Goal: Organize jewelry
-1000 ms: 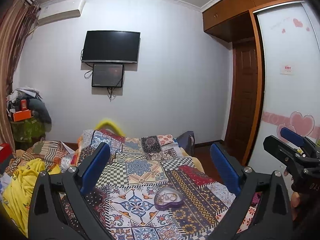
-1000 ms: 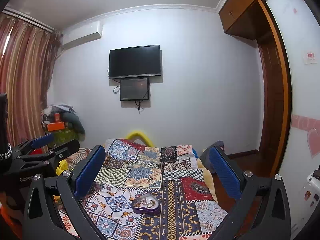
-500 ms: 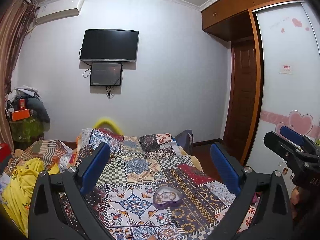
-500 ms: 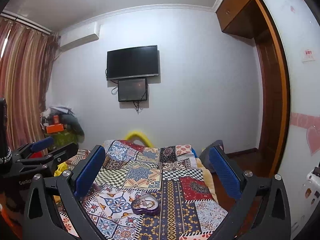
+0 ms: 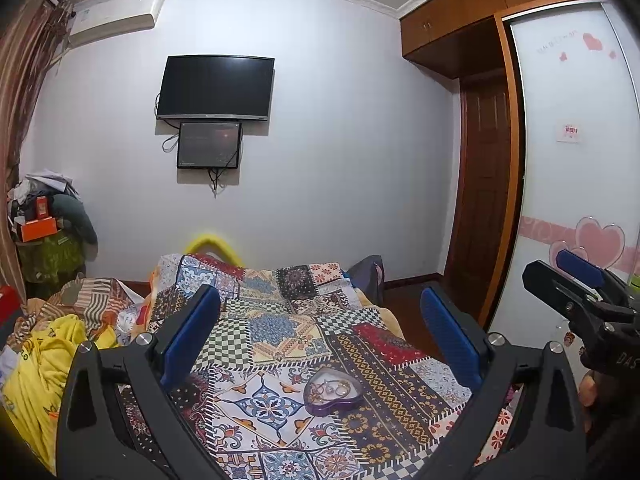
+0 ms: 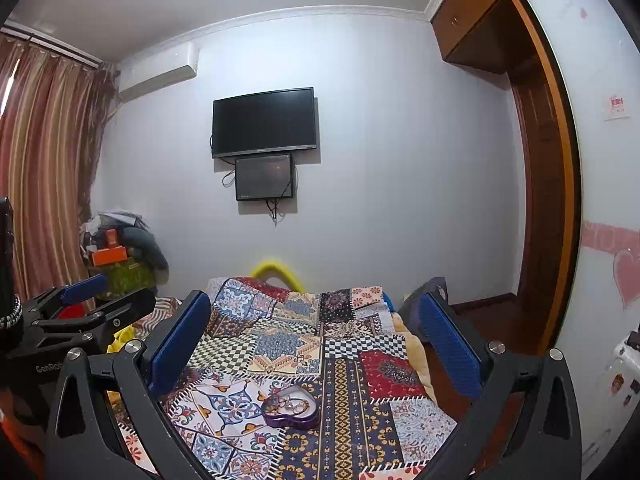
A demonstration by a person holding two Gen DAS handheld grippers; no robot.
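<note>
A purple heart-shaped box [image 5: 334, 393] lies open on the patchwork quilt [image 5: 280, 332], with several gold rings and chains inside it. The right wrist view shows the same heart-shaped box [image 6: 291, 406] on the quilt [image 6: 304, 344]. My left gripper [image 5: 320, 332] hovers above and short of the box, open, nothing between its blue pads. My right gripper [image 6: 316, 332] is open too, held above the bed. Each gripper shows at the edge of the other's view: the right gripper [image 5: 576, 280] at far right, the left gripper [image 6: 84, 300] at far left.
A pile of yellow and striped clothes [image 5: 52, 344] lies left of the quilt. A television [image 5: 216, 88] hangs on the far wall. A wooden door [image 5: 484, 200] and a white wardrobe panel with pink hearts [image 5: 576, 200] stand to the right.
Both views have drifted slightly; the heart-shaped box sits a little lower and nearer in the left wrist view. Both grippers stay open.
</note>
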